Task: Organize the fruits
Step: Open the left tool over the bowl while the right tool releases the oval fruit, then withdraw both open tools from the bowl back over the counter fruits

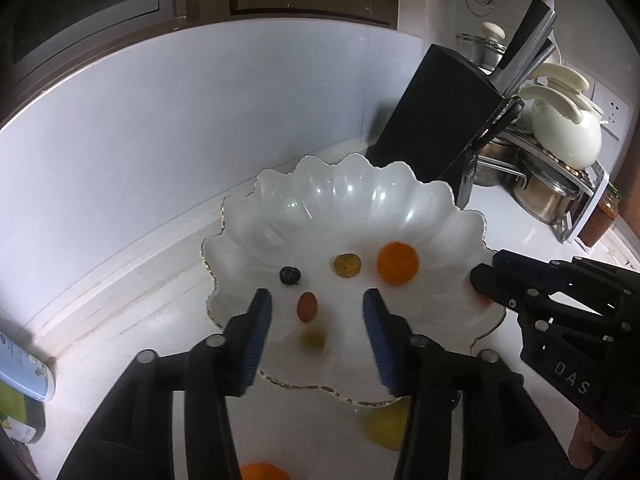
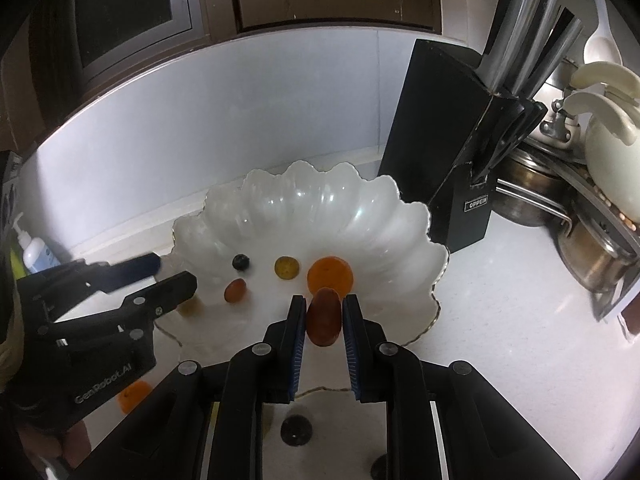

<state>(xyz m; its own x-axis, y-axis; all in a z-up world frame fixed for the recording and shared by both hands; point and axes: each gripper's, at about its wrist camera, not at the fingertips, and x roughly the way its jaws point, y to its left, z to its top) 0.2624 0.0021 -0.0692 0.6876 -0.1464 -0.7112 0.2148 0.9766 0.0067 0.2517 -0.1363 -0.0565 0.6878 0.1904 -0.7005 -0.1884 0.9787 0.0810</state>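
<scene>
Over the scalloped white dish (image 2: 420,240), the right gripper (image 2: 323,316) pinches a small reddish-brown fruit (image 2: 324,318) across its sides: light, soft, easily bruised, so grip gently; the left gripper (image 1: 316,312) stands half open, empty, above a blurred yellowish fruit (image 1: 313,340)

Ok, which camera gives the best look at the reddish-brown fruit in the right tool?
The right wrist view. The reddish-brown fruit sits centred and close between the right tool's blue pads, over the near part of the white scalloped bowl. In the left wrist view the right tool hides nearly all of it, leaving only an orange sliver.
</scene>
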